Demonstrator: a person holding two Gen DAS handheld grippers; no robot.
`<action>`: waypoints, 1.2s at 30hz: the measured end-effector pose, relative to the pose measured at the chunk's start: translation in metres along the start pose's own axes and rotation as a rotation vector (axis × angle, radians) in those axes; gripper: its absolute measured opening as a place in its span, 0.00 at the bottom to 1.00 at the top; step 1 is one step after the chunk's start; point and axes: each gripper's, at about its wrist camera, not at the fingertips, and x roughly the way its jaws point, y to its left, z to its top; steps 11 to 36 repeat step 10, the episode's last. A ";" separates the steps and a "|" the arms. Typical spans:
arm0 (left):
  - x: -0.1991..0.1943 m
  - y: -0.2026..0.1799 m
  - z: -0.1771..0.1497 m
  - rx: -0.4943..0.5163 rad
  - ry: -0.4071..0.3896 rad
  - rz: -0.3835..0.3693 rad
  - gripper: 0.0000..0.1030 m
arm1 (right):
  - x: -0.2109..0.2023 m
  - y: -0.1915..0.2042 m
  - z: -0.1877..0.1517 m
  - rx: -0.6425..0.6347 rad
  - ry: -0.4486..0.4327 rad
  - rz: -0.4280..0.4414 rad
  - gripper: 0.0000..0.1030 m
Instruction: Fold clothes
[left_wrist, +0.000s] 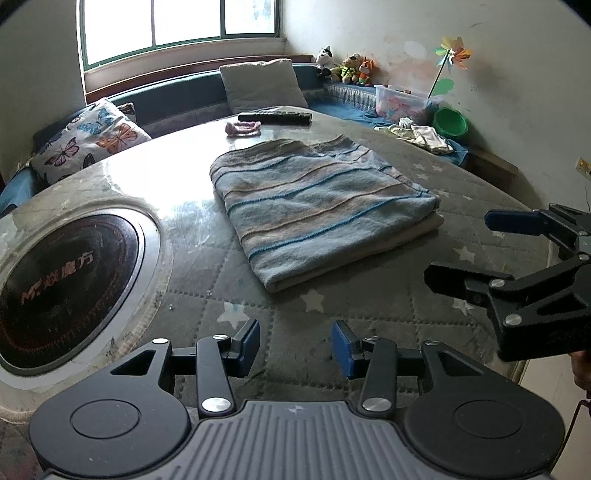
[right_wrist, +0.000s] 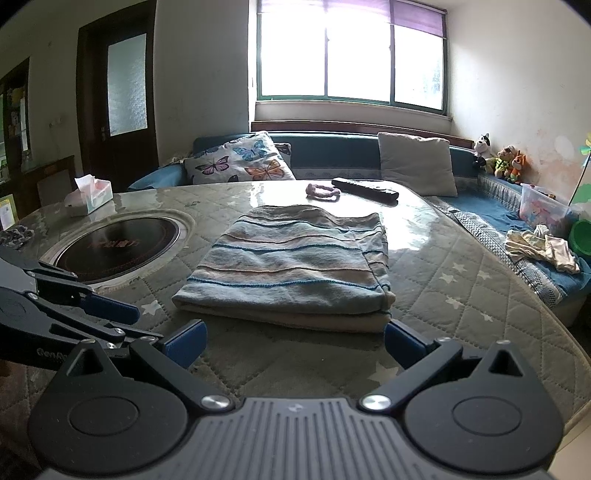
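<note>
to the far left of the left gripper (left_wrist: 295, 349) sits the round induction cooktop (left_wrist: 62, 291) sunk into the quilted table cover (left_wrist: 369, 295), and one risk is that any wide sweep of cloth or tool drags across that slick glass ring. the left gripper itself hangs low over the table, its blue pads spread apart and holding nothing. just ahead of it and a little to the right lies the striped sweater (left_wrist: 317, 206), already folded into a flat rectangle, apart from both tools. the fold looks finished or close to it, so the main hazard, as i judge it, is undoing it: a pinch that catches only the top layer would peel the stack open, and a push along the glossy table could skew the edges or slide the bundle toward the tv remote (left_wrist: 275, 118) and pink hair tie (left_wrist: 242, 128) beyond it. the right gripper (right_wrist: 293, 338) sits directly in front of the sweater's near edge, its fingers wide apart and empty, the right pad almost at the corner of the lower cream layer, where a careless closing would snag it. the two tools are near each other, so a crossing reach could knock them together.
</note>
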 end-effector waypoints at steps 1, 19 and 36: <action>-0.001 0.000 0.001 0.002 -0.003 0.000 0.44 | 0.000 0.000 0.000 -0.001 -0.001 0.000 1.00; -0.004 0.000 0.006 0.006 -0.018 0.000 0.44 | 0.000 0.000 0.001 0.002 -0.003 0.001 1.00; -0.004 0.000 0.006 0.006 -0.018 0.000 0.44 | 0.000 0.000 0.001 0.002 -0.003 0.001 1.00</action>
